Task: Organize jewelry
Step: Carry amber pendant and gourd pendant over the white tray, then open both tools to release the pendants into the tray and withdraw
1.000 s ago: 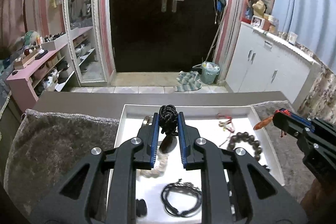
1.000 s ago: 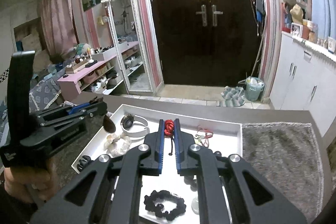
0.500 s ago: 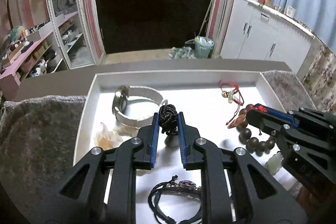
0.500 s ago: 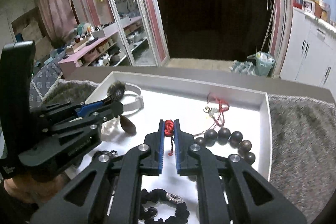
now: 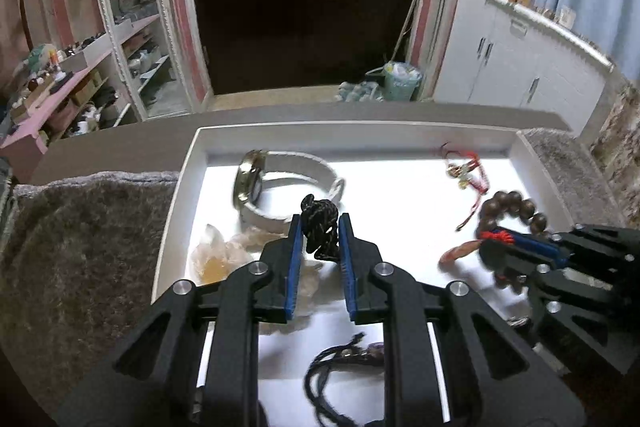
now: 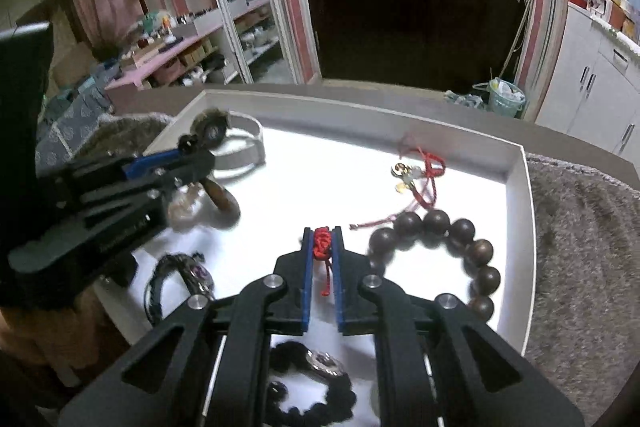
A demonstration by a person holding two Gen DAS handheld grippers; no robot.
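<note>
My left gripper (image 5: 319, 227) is shut on a black knotted cord (image 5: 319, 233) with a brown pendant (image 6: 221, 198) hanging under it, low over the white tray (image 5: 188, 163). My right gripper (image 6: 321, 241) is shut on a red knotted cord (image 6: 322, 247) with an orange-brown pendant (image 5: 460, 252) below, held just above the tray floor. In the tray lie a white-strapped watch (image 5: 280, 183), pale crystals (image 5: 216, 255), a red string charm (image 6: 420, 171), a dark wooden bead bracelet (image 6: 452, 247) and black cord bracelets (image 5: 344, 359).
The tray sits on a grey fuzzy mat (image 5: 80, 239) on a grey counter (image 5: 120, 143). Behind are a dark door, a mirror with pink shelves at left and white cabinets at right.
Both grippers have moved down and forward over the tray, each still holding its cord. The right gripper now hangs close to the bead bracelet.
</note>
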